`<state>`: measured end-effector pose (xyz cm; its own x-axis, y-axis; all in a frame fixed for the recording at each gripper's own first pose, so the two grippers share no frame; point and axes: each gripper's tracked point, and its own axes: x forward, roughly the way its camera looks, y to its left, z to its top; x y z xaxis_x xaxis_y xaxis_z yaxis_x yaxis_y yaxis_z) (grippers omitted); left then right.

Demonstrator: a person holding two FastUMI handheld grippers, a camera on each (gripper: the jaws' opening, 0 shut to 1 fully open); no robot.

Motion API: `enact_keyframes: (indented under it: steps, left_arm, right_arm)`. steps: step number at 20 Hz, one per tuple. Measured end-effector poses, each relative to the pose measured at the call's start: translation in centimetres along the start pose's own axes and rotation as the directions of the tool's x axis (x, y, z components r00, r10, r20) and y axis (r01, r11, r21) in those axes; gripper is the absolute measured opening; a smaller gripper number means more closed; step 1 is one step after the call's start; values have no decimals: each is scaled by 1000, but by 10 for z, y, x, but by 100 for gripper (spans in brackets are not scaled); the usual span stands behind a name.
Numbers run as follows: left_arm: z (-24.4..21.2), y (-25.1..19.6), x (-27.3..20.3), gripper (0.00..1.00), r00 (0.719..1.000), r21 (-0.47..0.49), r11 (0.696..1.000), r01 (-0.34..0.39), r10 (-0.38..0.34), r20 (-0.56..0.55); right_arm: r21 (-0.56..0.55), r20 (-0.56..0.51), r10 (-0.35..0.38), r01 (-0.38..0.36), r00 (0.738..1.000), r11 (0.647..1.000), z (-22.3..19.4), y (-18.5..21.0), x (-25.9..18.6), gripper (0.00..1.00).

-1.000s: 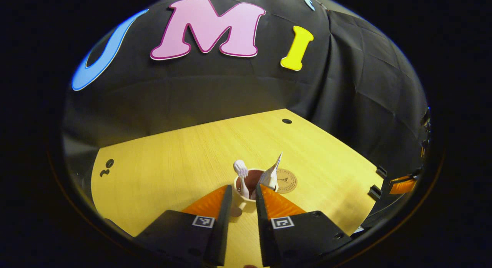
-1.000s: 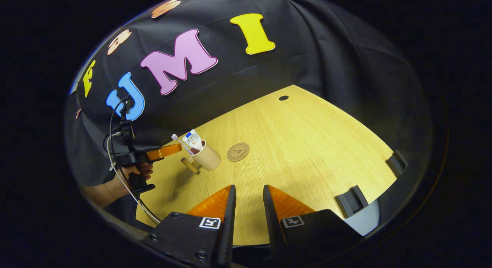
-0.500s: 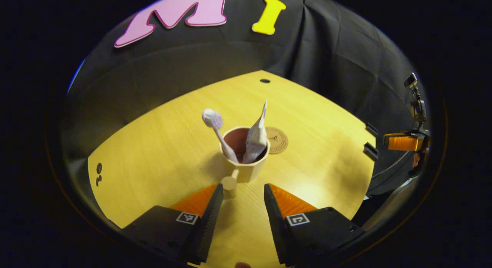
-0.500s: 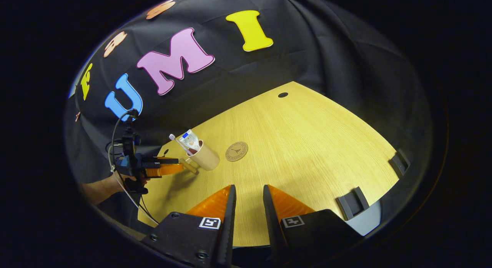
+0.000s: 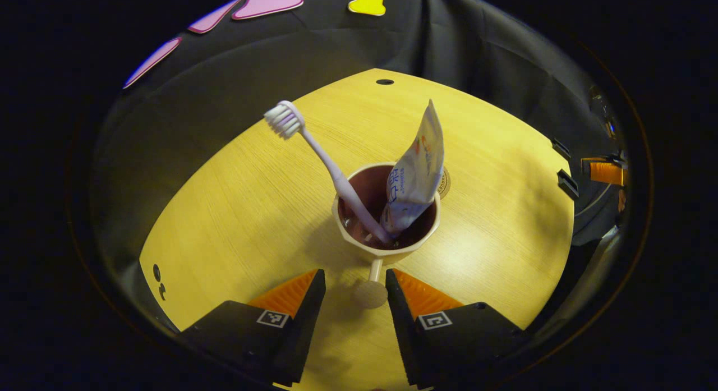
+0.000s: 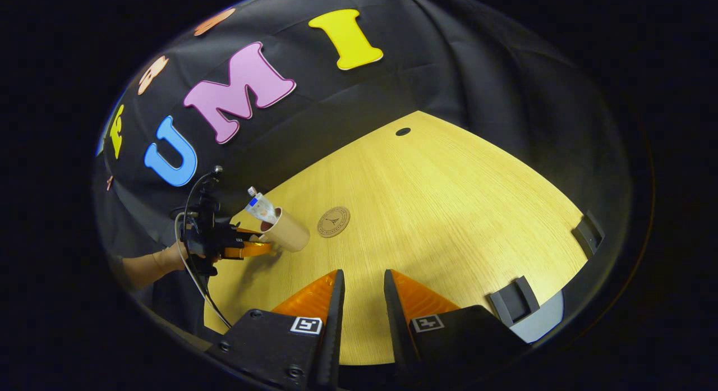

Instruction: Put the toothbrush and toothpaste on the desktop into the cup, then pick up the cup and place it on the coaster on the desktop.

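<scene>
Cup [image 5: 387, 234], a stiff cream mug holding toothbrush [image 5: 320, 155] and toothpaste [image 5: 415, 172], is offering its knobbed handle [image 5: 371, 293] between the left gripper [image 5: 352, 293]'s parted fingers.

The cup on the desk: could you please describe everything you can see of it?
The cream-coloured cup with a dark reddish-brown inside stands upright on the yellow wooden desktop. A short stem with a round knob juts from its side, lying between the open fingers of the left claw, apart from both. A pale toothbrush and a white toothpaste tube lean inside it. The round brown coaster lies just beyond it.
</scene>
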<state>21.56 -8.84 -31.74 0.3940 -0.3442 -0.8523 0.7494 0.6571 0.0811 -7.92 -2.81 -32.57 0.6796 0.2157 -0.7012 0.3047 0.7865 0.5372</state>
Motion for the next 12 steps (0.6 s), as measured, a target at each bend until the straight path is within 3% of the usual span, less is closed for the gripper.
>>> enact_keyframes:
  steps: [1, 2, 5, 7, 10, 11, 12]
  left_arm:
    - [0, 0, 1, 75, 1000, 8, 1000, 6, -6, -10]
    - [2, -3, 3, 69, 1000, 17, 1000, 17, -17, -18]
    - [4, -7, 6, 63, 999, 38, 999, 38, -37, -34]
    - [3, -9, 7, 55, 998, 30, 998, 46, -44, -52]
    - [0, -12, 10, 32, 995, 10, 998, 67, -66, -78]
    - [-2, -12, 9, 36, 994, 3, 998, 69, -69, -90]
    - [-1, -12, 8, 31, 994, -1, 998, 70, -69, -90]
  right_arm:
    - [3, 0, -1, 1, 1000, 1000, 2, -2, 2, 43]
    - [3, -1, -3, 3, 1000, 1000, 3, -5, 4, 43]
    - [8, -8, -1, 1, 1000, 1000, 5, -9, 10, 43]
    - [18, -11, 3, -3, 1000, 1000, 6, -8, 13, 43]
    - [15, -26, 13, -13, 1000, 1000, 2, -5, 17, 43]
    - [12, -29, 17, -16, 999, 1000, 0, -4, 17, 43]
    - [10, -33, 20, -20, 999, 1000, 1, -4, 17, 43]
